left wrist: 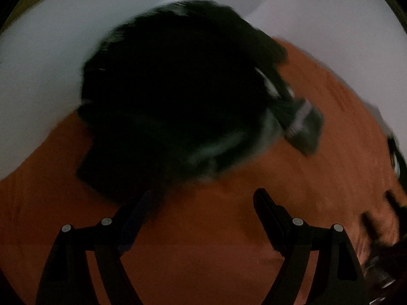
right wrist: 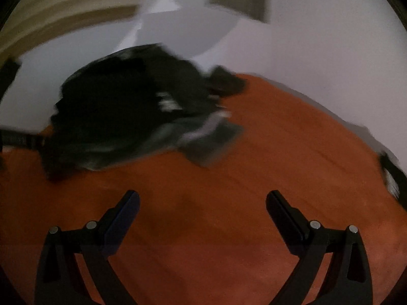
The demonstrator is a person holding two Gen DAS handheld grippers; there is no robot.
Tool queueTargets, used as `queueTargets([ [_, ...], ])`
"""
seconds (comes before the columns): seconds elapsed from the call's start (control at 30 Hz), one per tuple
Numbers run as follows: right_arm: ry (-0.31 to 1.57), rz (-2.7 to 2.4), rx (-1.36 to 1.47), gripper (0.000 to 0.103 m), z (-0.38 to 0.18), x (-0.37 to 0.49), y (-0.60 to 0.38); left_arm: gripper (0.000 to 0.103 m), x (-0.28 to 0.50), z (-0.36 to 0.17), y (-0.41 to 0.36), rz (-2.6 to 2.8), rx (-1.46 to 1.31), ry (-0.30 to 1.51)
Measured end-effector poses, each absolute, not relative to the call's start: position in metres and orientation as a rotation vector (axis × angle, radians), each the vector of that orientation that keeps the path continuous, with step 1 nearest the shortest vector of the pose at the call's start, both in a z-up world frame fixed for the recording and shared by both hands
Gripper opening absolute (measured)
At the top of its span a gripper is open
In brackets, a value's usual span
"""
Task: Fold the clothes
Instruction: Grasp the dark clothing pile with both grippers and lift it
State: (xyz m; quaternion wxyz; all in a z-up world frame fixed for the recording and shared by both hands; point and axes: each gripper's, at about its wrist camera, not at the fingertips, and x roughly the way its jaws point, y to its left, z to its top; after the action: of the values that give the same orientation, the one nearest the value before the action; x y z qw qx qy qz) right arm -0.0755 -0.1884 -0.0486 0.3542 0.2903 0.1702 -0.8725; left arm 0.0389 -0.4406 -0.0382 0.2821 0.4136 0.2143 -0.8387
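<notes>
Left wrist view: the left gripper [left wrist: 204, 197] has its jaws spread wide with nothing between them. Its left finger [left wrist: 142, 206] sits at the near edge of a dark heap of clothes [left wrist: 173, 96]; whether it touches the cloth cannot be told through the blur. The spread jaws at the heap's edge suit either reaching in for a hem or having just let one go, and these frames do not settle which.

The clothes lie bunched in a mound on an orange bed cover [left wrist: 203, 254], not flat and not squared into a fold. A grey piece with a pale ribbed band [left wrist: 300, 119] sticks out at the right of the mound, perhaps a cuff or waistband, offering a clean edge to grip. Behind the heap stands a pale wall [left wrist: 45, 58].

The right wrist view shows the right gripper [right wrist: 202, 198], also open wide and empty, hanging over bare cover, well short of the heap [right wrist: 122, 111]. From here the mound sits toward the far left, with the grey piece [right wrist: 211, 139] trailing nearest. This hand is likely kept back to leave the other room to work. A dark object [right wrist: 391, 175] lies at the cover's far right edge, too blurred to identify.
</notes>
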Motion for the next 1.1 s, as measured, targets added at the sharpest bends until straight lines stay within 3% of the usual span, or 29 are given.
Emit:
queueTargets([
  [0.37, 0.695, -2.170, 0.557, 0.099, -0.102, -0.059, -0.429, 0.083, 0.038, -0.040, -0.545, -2.108, 1.007, 0.638],
  [0.57, 0.815, -2.151, 0.689, 0.096, -0.117, -0.073, -0.486, 0.083, 0.045, -0.065, -0.563, -2.051, 0.987, 0.774],
  [0.67, 0.849, -2.149, 0.711, 0.067, -0.118, -0.077, -0.495, 0.083, 0.058, -0.069, -0.569, -2.027, 0.964, 0.779],
  [0.73, 0.797, -2.153, 0.738, 0.035, -0.115, -0.082, -0.492, 0.083, 0.067, -0.073, -0.571, -2.017, 0.932, 0.792],
  [0.9, 0.603, -2.266, 0.708, 0.019, -0.097, -0.092, -0.458, 0.083, 0.060, -0.088, -0.565, -1.974, 0.986, 0.690],
  [1.1, 0.370, -2.347, 0.643, 0.016, -0.065, -0.099, -0.386, 0.083, 0.037, -0.088, -0.528, -2.060, 1.012, 0.504],
])
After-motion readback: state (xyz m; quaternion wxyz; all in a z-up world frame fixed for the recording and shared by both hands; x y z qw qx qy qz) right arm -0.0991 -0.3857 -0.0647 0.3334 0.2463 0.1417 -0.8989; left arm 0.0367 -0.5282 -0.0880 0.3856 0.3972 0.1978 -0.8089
